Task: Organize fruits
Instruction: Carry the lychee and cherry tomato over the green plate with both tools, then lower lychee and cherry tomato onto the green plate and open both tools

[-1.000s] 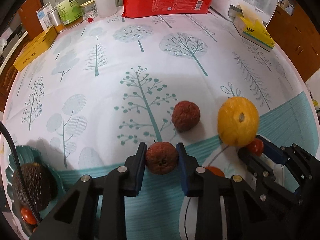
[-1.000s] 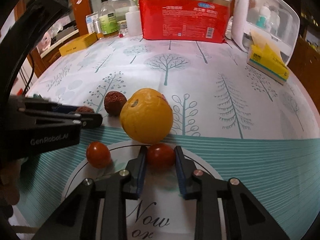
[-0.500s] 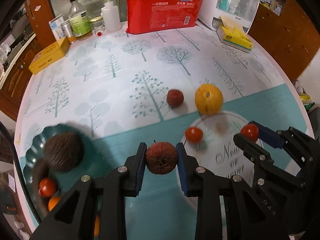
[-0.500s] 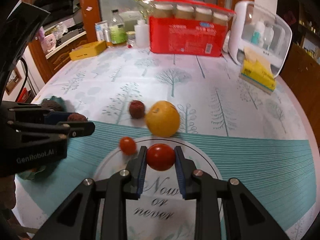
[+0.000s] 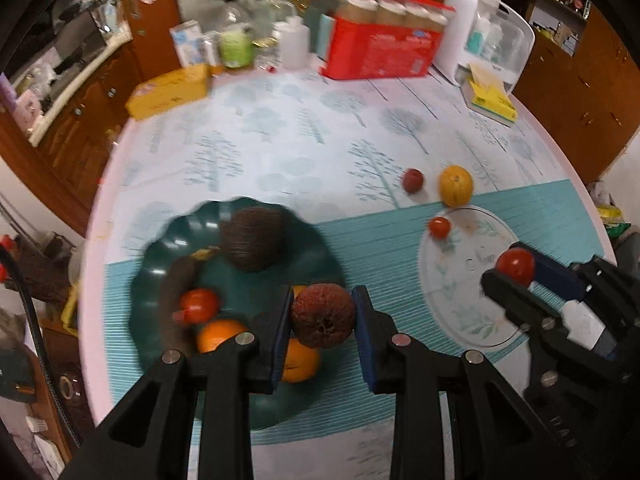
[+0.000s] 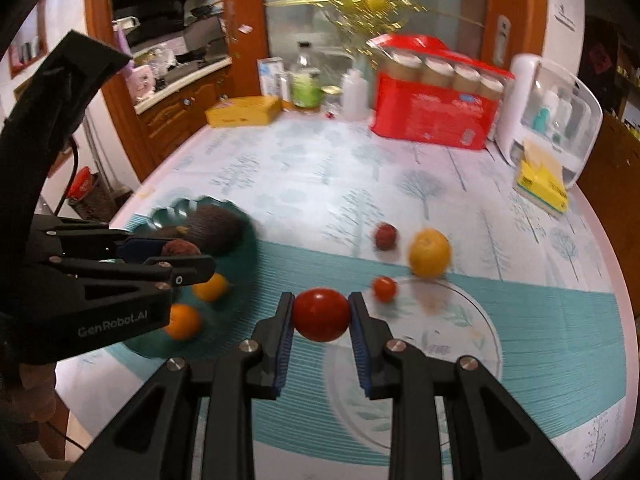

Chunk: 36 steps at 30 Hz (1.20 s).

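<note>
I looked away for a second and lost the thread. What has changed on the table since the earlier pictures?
Both hand-held grippers have lifted off the tablecloth and swung toward the green plate. The left hand-held gripper now carries its wrinkled brown fruit over the plate; the right hand-held gripper follows with its red tomato. Nothing was let go. The orange, the dark red fruit and the small tomato stayed put.

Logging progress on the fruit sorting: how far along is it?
Partly done: the green plate already holds several fruits. In hand: the left hand-held gripper grips a wrinkled brown fruit, the right hand-held gripper a red tomato. Left on the table: orange, dark red fruit, small tomato.
</note>
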Available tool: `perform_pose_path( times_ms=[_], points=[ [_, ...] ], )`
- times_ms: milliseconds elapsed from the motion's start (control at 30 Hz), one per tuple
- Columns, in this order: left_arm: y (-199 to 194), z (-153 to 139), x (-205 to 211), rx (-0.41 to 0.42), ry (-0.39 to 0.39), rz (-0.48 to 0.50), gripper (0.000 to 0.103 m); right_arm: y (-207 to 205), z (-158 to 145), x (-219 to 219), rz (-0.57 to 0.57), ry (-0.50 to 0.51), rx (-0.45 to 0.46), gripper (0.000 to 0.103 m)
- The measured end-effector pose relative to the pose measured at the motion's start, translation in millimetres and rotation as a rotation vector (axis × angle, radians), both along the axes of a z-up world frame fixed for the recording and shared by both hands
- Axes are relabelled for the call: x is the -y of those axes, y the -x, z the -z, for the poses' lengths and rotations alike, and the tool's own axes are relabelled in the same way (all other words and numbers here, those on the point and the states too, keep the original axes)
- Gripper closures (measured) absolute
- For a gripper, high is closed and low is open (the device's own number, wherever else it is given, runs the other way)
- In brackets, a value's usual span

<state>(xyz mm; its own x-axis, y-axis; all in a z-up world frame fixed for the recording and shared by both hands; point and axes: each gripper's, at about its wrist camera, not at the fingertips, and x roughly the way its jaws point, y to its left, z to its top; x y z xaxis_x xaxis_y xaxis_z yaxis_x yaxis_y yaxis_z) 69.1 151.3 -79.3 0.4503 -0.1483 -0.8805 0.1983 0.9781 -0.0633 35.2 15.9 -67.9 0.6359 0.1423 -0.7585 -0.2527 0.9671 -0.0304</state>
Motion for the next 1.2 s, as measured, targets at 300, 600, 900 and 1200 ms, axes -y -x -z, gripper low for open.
perform_pose_path(
  times_ms=[300, 600, 900, 1200],
  points=[
    [3, -37, -83, 0.079, -0.074, -0.060, 0.075, 5, -49, -69, -0.057, 0.045, 0.127, 0.076],
    [-15, -33, -132, 0.078, -0.058, -0.092, 0.075, -22, -42, -106, -0.059, 0.014, 0.063, 0.076],
    [-54, 29, -138, -0.045, -0.015, -0.062, 0.075, -59, 19, -106, 0.010, -0.012, -0.118, 0.076],
    [-88, 83, -125, -0.132, 0.035, -0.014, 0.075, -81, 68, -116, 0.012, 0.004, -0.208, 0.076]
  ],
)
